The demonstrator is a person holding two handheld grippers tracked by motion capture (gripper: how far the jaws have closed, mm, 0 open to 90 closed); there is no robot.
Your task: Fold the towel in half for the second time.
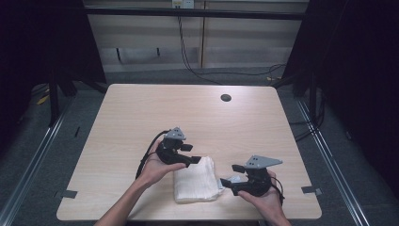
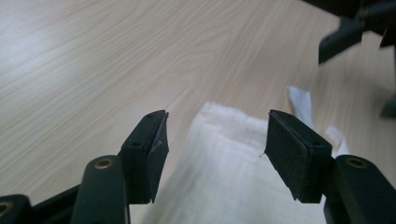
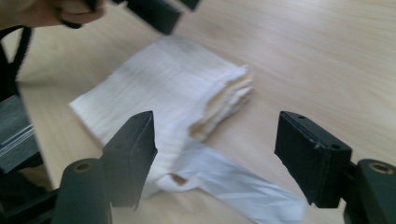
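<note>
A folded white cloth [image 1: 195,181] lies near the table's front edge, between the two hands. My left gripper [image 1: 192,154] hovers at the cloth's far left corner and stands open. In the left gripper view the cloth [image 2: 233,172] lies under and between the open jaws of the left gripper [image 2: 217,123]. My right gripper [image 1: 231,175] is open at the cloth's right side. In the right gripper view the folded cloth [image 3: 173,88] lies ahead, and a thin white strip [image 3: 229,182] trails from it between the open jaws of the right gripper [image 3: 215,123]. Nothing is held.
The light wooden table [image 1: 141,113] has a round dark cable hole [image 1: 226,98] at the back. Grey tape marks sit at the front left [image 1: 69,193] and front right [image 1: 311,190] corners. Dark frame posts and cables stand beyond the table.
</note>
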